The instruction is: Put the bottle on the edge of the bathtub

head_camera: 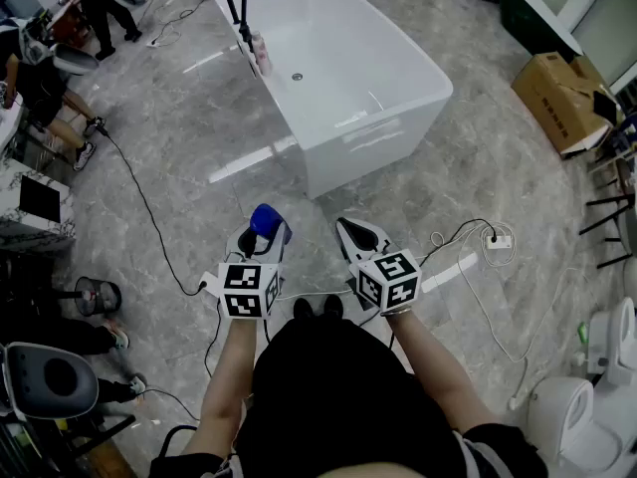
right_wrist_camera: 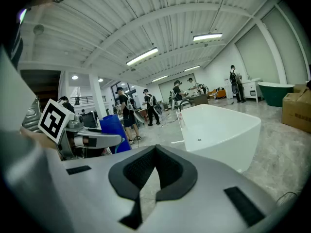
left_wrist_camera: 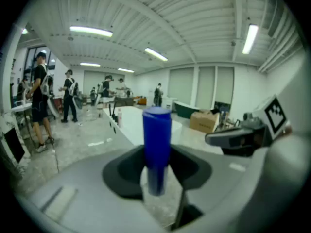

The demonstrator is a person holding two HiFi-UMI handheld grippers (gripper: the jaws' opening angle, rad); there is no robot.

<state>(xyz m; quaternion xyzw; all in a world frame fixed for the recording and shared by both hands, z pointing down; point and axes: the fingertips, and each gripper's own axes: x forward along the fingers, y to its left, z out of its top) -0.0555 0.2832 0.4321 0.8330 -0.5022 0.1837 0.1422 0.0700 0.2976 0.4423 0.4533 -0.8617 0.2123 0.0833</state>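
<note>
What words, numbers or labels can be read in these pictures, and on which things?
No text can be read.
Left cube, right cube: only square marker patterns, no letters.
Blue bottle: no label shows.
Box: any print is too small to read.

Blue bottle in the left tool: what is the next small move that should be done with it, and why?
Probably carry it forward toward the bathtub. The left tool already grips the blue bottle, but the bathtub stands ahead across a stretch of open floor, so its edge does not look within reach yet for placing.
</note>
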